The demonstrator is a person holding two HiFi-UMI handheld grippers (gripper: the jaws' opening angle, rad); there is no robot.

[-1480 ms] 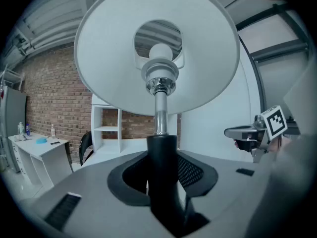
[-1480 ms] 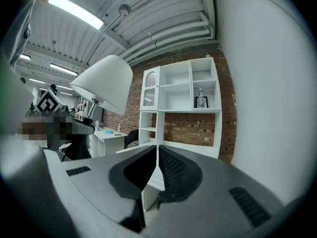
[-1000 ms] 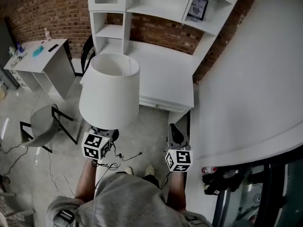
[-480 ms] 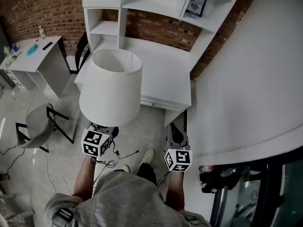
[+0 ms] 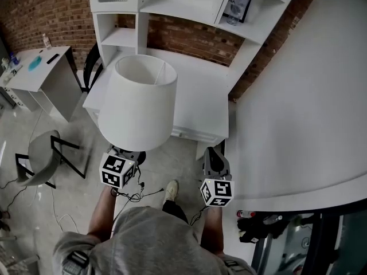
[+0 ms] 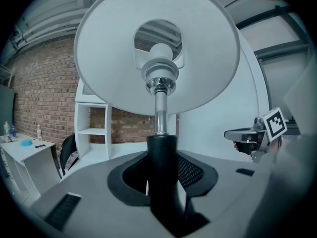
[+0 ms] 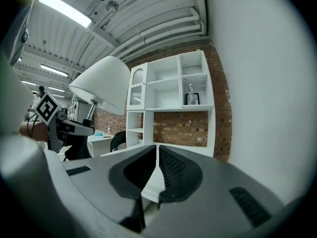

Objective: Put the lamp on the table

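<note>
The lamp has a white drum shade [image 5: 140,105] and a chrome stem running into a black lower post [image 6: 162,167]. My left gripper [image 5: 129,153] is shut on that black post and holds the lamp upright in the air, just short of the white table's [image 5: 198,90] front edge. From the head view the shade hides the jaws and the lamp's foot. In the left gripper view the shade [image 6: 158,43] fills the top. My right gripper [image 5: 211,152] hovers beside the lamp near the table's front right corner, shut with nothing between its jaws [image 7: 156,170].
A white shelf unit [image 5: 172,4] with a framed picture [image 5: 238,7] rises behind the table against a brick wall. A white partition [image 5: 298,107] runs close on the right. A grey chair [image 5: 40,153] and a small white side table [image 5: 40,67] stand left. Cable [image 5: 135,195] lies on the floor.
The person has walked towards the table: the lamp and both grippers are now closer to its front edge. Both grips look unchanged.
</note>
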